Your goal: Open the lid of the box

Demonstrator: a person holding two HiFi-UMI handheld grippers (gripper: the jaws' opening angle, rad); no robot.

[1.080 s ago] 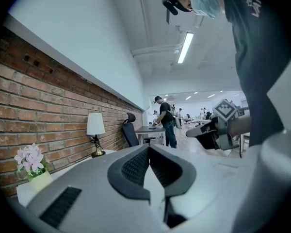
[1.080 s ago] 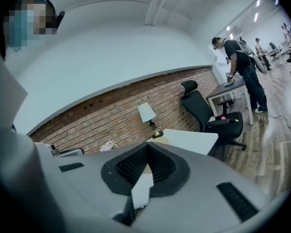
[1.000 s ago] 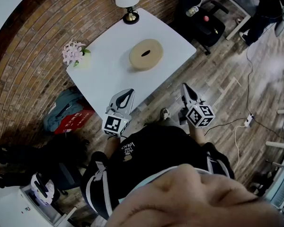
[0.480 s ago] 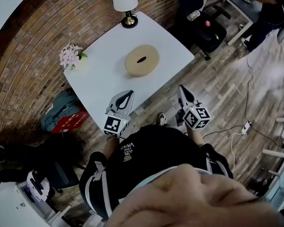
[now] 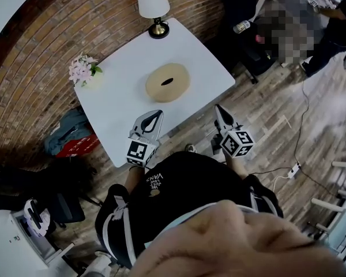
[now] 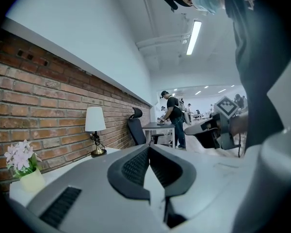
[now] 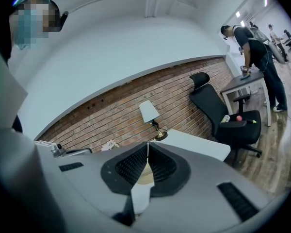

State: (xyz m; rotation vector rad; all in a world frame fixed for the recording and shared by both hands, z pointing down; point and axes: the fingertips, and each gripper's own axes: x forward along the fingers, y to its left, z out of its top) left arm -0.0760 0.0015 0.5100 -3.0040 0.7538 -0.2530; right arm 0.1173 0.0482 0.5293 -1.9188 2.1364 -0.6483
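two grippers, one per hand. left gripper [image 5: 157, 113] has its jaws pressed together with nothing between them, as its own view shows [image 6: 148, 147]. right gripper [image 5: 218, 107] is likewise closed and empty [image 7: 147, 144]. each carries one marker cube, so two cubes: left one [image 5: 138, 152], right one [image 5: 237, 142]. left gripper tip hangs over the near edge of the one white table [image 5: 118, 105]; right gripper is off the table's near right side, over the wood floor [image 5: 277, 137]. both point toward the table, and neither touches anything. one round tan box [image 5: 168, 82] sits near the middle of the table, lid on, with one dark slot in the top, well apart from both grippers. also on the table: one lamp [image 5: 153, 4] at the far corner and one pot of pink flowers [image 5: 82, 71] at the left corner, both apart from the box. brick wall [image 5: 40, 51] runs behind the table. one grey-blue bag [image 5: 66, 133] lies on the floor by the table's left side, against something red. one black office chair [image 7: 218, 113] stands to the right past the table, and one person [image 7: 256, 52] leans over a desk behind it.
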